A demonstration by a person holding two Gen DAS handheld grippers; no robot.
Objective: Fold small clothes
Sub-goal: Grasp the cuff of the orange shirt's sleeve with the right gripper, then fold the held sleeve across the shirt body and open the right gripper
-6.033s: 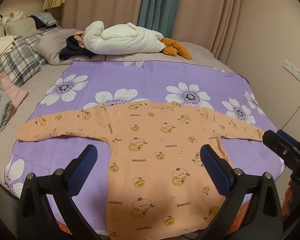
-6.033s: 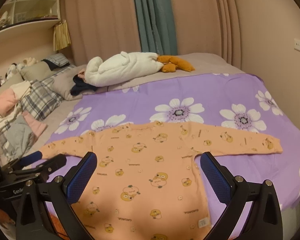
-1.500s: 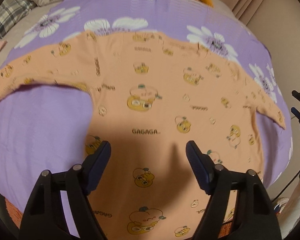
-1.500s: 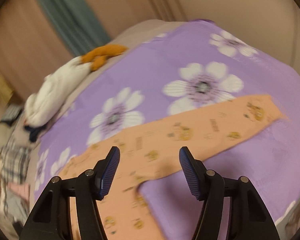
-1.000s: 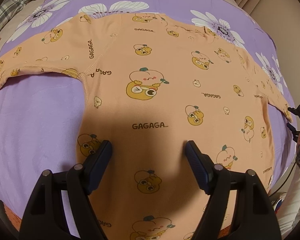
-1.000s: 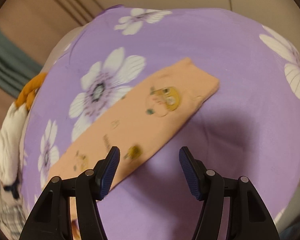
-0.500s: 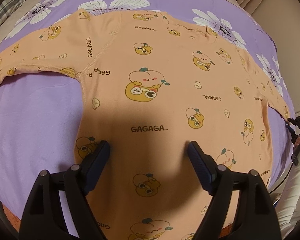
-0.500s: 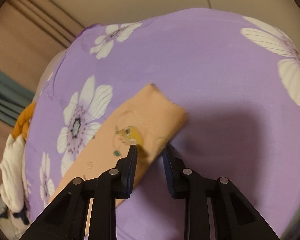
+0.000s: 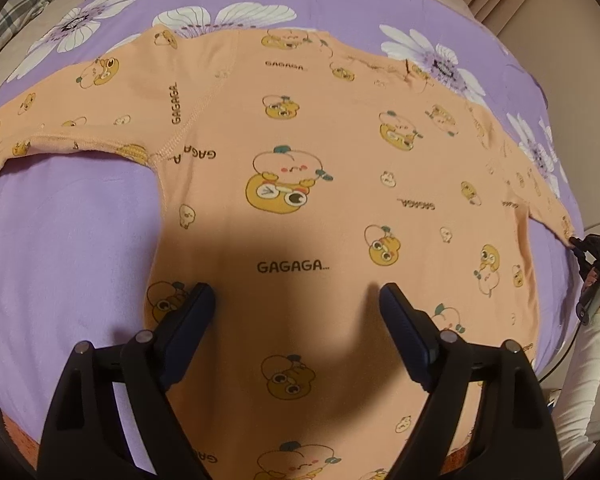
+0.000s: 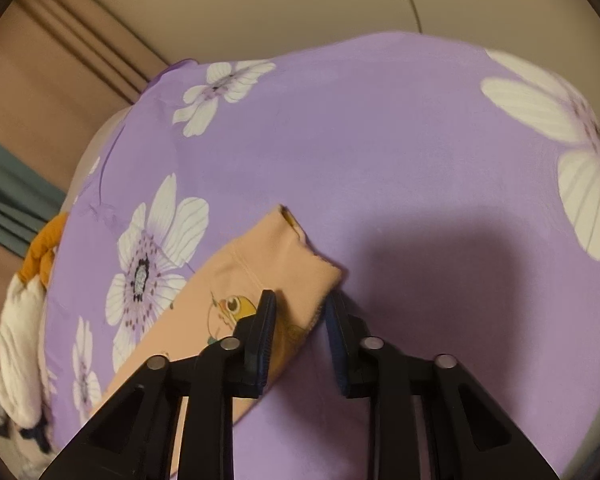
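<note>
Bed sheet (image 9: 60, 240): purple, big white flower print, smooth and slightly slick-looking, draped over the mattress and running off the right edge. Risk: if I pinch too deep at the cuff, sheet comes up with it and drags the whole layout.

Shirt (image 9: 300, 200): small orange long-sleeve top, soft knit, cartoon print and "GAGAGA" lettering, lying flat face-up across the middle of the sheet, both sleeves spread toward the left and right edges. Stitched seams visible at the armhole. Thin and limp, so it will sag and crease wherever it's unsupported.

Right sleeve (image 10: 228, 312): flat tube, ribless hemmed cuff, reaching nearly to the right edge of the bed.

My right gripper (image 10: 300, 308): jaws have just been closing, now pinching the lower corner of that cuff. Bite is shallow, right at the hem. Judgement: fabric could slip out mid-fold, or only the top layer is caught and the sleeve twists when I carry it over the body.

My left gripper (image 9: 296, 300): spread wide, hanging over the lower body of the shirt, holding nothing. Can't tell whether its tips touch the cloth. If it isn't pinning the torso, pulling the sleeve may slide the whole shirt and skew the fold line.
</note>
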